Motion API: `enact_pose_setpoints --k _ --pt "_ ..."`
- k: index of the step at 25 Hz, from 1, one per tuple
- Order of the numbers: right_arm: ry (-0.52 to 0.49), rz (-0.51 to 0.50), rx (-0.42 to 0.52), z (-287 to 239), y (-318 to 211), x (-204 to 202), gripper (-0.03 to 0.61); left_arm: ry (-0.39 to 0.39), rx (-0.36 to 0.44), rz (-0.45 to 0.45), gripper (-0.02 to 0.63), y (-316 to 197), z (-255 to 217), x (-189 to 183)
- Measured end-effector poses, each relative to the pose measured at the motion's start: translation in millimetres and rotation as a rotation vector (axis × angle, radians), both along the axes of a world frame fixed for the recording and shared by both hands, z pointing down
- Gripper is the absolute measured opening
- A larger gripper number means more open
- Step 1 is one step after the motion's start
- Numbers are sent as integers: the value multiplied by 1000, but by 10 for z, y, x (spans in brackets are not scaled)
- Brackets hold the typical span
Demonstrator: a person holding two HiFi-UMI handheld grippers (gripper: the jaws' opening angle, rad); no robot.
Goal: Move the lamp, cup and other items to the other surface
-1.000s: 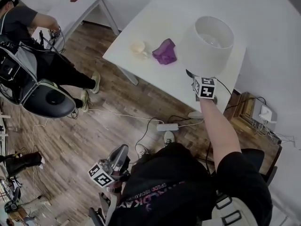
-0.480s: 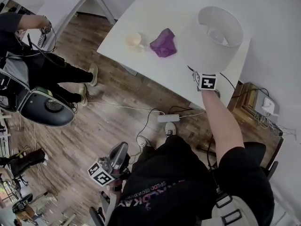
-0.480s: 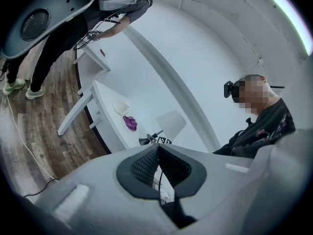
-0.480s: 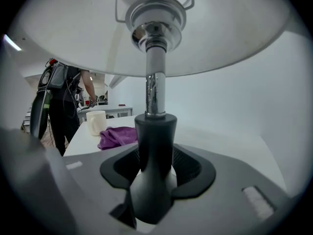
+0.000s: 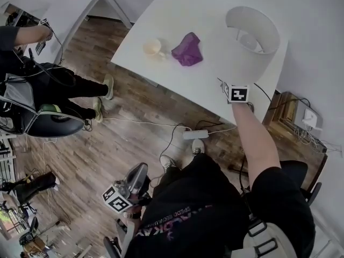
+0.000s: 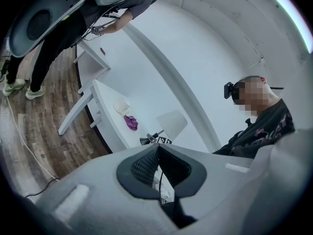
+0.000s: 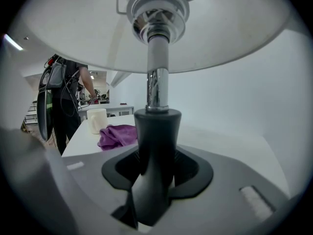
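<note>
A white-shaded lamp [image 5: 252, 34] stands at the right end of the white table [image 5: 161, 20]. My right gripper [image 5: 227, 83] reaches under the shade. In the right gripper view the lamp's black stem [image 7: 156, 141] sits between the jaws of the right gripper [image 7: 157, 166], which are closing, with thin gaps still showing beside the pads. A cream cup [image 5: 152, 47] and a purple cloth [image 5: 187, 50] lie left of the lamp, cup [image 7: 97, 120] behind cloth [image 7: 117, 135]. My left gripper [image 5: 138, 175] hangs low over the floor, shut and empty, seen as the left gripper [image 6: 157, 152].
A second white table [image 5: 64, 9] stands at the far left, with a person [image 5: 32, 63] beside it and a dark chair [image 5: 48, 125]. A power strip [image 5: 194, 134] and cables lie on the wooden floor below the table's edge. A wall runs behind the lamp.
My right gripper has stayed at the lamp's foot while the view shifted a little. The person at the left has moved toward the far table. My left gripper has barely moved.
</note>
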State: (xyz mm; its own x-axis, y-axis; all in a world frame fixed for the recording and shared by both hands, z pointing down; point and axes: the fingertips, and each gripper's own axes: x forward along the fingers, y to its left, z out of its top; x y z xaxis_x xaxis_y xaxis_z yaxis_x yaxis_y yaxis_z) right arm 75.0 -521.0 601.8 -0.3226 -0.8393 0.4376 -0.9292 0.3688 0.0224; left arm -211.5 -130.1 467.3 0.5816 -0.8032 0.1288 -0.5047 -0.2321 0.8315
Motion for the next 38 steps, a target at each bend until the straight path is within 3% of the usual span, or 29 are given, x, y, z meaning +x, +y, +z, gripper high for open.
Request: enact_pose_setpoints --k 8,30,38 --pt "-13 25 0 -58 110 74 152 6 -7 1 -5 77 4 14" --pt "-70 -3 113 -603 365 292 150 12 13 70 -5 77 -35 202" --pt "-54 2 130 -790 633 433 150 43 16 207 -5 -36 -10 460"
